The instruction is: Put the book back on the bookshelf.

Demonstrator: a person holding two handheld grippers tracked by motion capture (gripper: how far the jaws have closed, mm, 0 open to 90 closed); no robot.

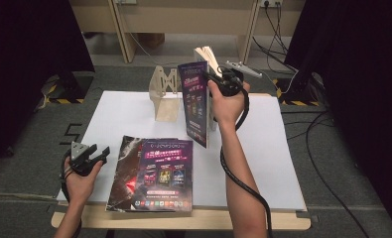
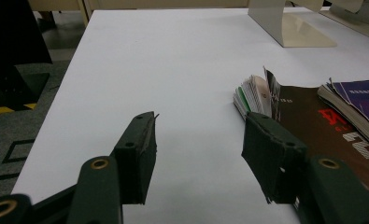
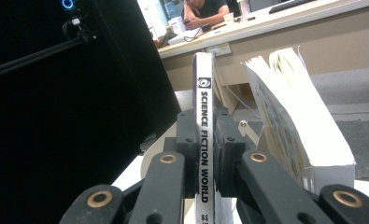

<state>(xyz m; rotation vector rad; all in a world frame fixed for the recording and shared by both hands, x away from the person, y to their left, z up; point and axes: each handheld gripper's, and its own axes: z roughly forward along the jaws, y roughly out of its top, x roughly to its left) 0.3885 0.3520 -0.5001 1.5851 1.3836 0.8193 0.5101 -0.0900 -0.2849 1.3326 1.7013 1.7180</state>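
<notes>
My right gripper [image 1: 214, 82] is shut on the spine of a purple "Science Fiction World" magazine [image 1: 194, 99], which it holds upright over the back of the white board [image 1: 263, 148]. In the right gripper view the jaws of that gripper [image 3: 204, 119] pinch the white spine [image 3: 204, 84] from both sides. A second book [image 3: 294, 116] with fanned cream pages stands just beside it. A stack of magazines [image 1: 156, 173] lies flat at the front. My left gripper [image 1: 100, 151] rests open on the board left of the stack, its jaws [image 2: 200, 126] with nothing between them, next to the curled page corners [image 2: 254, 93].
A pale wooden book stand [image 1: 163, 94] rises at the back centre of the board, left of the held magazine. Black curtains flank the table. Cables run across the floor at the right, and wooden furniture legs stand beyond the table.
</notes>
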